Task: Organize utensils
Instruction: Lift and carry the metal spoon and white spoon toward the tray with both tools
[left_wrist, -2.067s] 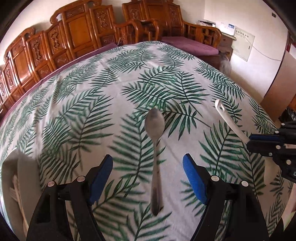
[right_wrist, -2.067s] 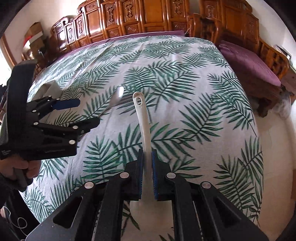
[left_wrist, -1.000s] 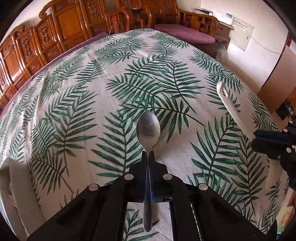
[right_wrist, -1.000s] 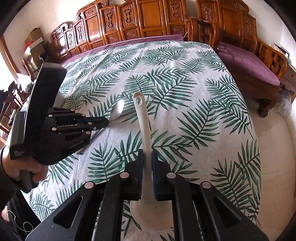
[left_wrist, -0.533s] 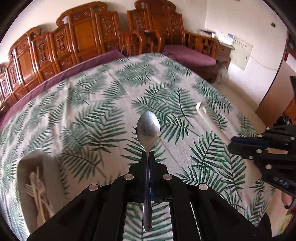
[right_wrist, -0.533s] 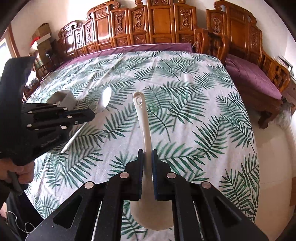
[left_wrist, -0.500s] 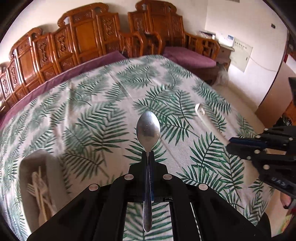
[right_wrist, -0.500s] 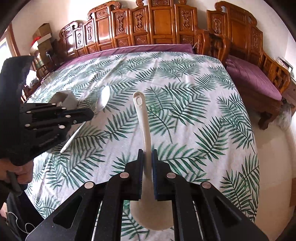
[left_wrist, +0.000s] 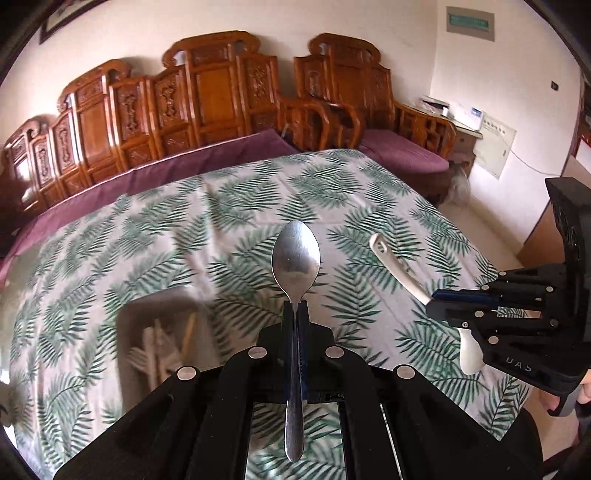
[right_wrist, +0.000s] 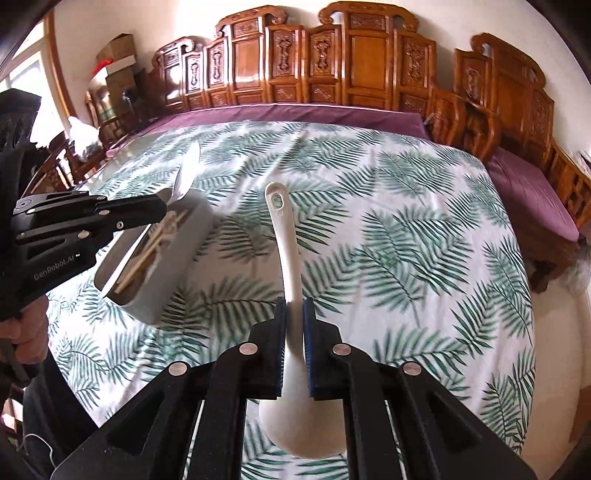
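We hold one utensil in each tool, both lifted clear of the cloth. The left tool (left_wrist: 294, 306) is clamped tight on the thin handle of a metal spoon (left_wrist: 295, 258), bowl pointing forward at twelve o'clock and the handle's end trailing back between the arms; gripping it by the neck keeps the bowl free, which we judge makes it easier to lower into a container. The right tool (right_wrist: 294, 314) is closed narrow on the neck of a white plastic rice paddle (right_wrist: 286, 251), its holed handle end forward and its broad scoop hanging below the pads toward six o'clock.

The likely goal is the metal tin (right_wrist: 162, 258), which already holds pale chopsticks and other utensils. In the right wrist view it lies at about nine o'clock, beneath the left tool; in the left wrist view it shows at about eight o'clock, blurred. We judge both pieces are on their way to it, and neither is in it yet.

The counter (right_wrist: 406, 229) is covered with a white cloth printed with green palm fronds, somewhat creased, and we see nothing else lying on it. Around it run carved wooden benches (right_wrist: 332, 59) with purple cushions (left_wrist: 402, 155). Stacked boxes stand in a corner at ten o'clock of the right wrist view, and a white wall rises behind.
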